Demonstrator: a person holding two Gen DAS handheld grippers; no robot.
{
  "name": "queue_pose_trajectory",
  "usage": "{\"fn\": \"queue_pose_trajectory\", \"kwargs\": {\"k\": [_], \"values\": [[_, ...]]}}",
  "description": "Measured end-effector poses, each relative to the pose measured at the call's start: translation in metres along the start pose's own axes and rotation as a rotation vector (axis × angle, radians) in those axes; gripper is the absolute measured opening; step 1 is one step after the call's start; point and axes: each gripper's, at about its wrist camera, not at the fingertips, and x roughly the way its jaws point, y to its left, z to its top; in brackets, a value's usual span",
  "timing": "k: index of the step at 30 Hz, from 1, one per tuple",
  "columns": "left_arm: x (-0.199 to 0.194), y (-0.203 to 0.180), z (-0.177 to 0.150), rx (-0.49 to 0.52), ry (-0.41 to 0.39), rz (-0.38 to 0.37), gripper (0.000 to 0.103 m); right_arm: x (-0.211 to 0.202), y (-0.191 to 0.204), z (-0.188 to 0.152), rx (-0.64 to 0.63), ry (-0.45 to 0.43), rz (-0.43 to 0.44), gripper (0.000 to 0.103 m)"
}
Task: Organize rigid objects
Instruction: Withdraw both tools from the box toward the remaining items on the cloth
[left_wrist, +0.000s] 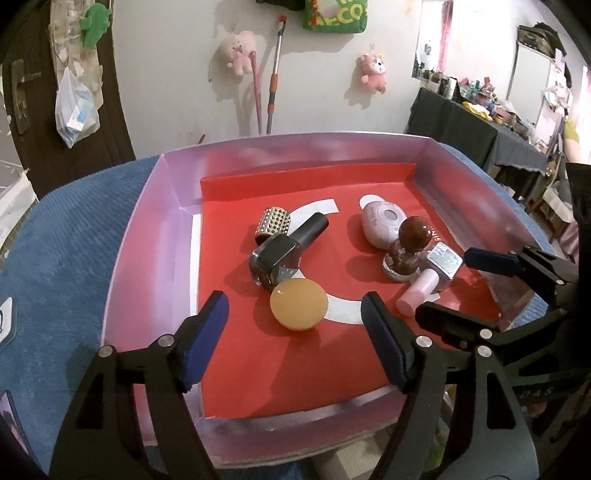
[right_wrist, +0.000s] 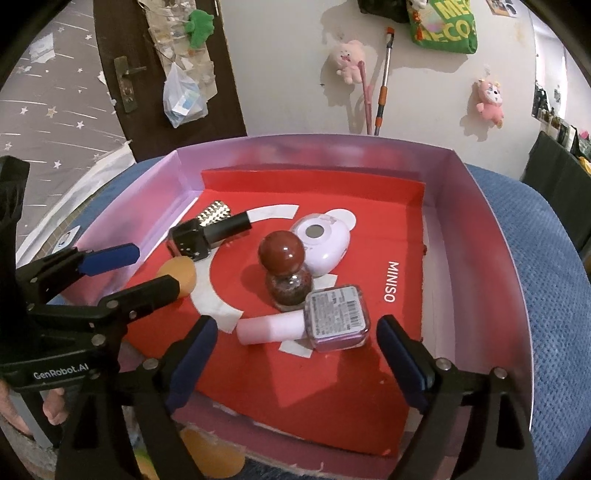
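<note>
A pink-walled box with a red floor (left_wrist: 280, 365) (right_wrist: 406, 229) holds several small objects. An orange round piece (left_wrist: 298, 303) (right_wrist: 181, 274) lies just ahead of my left gripper (left_wrist: 295, 317), which is open and empty. A pink nail polish bottle (right_wrist: 325, 322) (left_wrist: 432, 273) lies on its side just ahead of my right gripper (right_wrist: 297, 341), also open and empty. A brown round-capped bottle (left_wrist: 406, 247) (right_wrist: 286, 273) stands upright. A dark polish bottle (left_wrist: 284, 251) (right_wrist: 207, 234), a studded cylinder (left_wrist: 273, 220) (right_wrist: 215, 213) and a pale pink oval case (left_wrist: 382, 225) (right_wrist: 323, 247) lie behind.
The box rests on a blue textured cloth (left_wrist: 59, 266) (right_wrist: 554, 280). A wall with plush toys (left_wrist: 238, 50) and a dark door (right_wrist: 122, 74) stand behind. A cluttered dark table (left_wrist: 480, 122) is at the far right. Each gripper shows in the other's view, left (right_wrist: 122, 273), right (left_wrist: 472, 284).
</note>
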Motion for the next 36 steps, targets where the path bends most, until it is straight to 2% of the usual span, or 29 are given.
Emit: {"fn": "queue_pose_trajectory", "kwargs": {"k": [6,8,18,36], "values": [[-0.010,0.002,0.002,-0.003,-0.024,0.013,0.075,-0.011,0.006,-0.001,-0.012,-0.023,0.014,0.095],[-0.013,0.003,0.002,-0.003,-0.035,0.027,0.083,-0.014,0.008,-0.002,-0.018,-0.030,0.019,0.097],[-0.027,0.013,0.004,-0.036,-0.064,0.036,0.083,-0.032,0.017,-0.005,-0.039,-0.068,0.031,0.103],[-0.045,0.010,-0.002,-0.031,-0.088,0.058,0.083,-0.060,0.015,-0.014,-0.028,-0.108,0.017,0.103]]}}
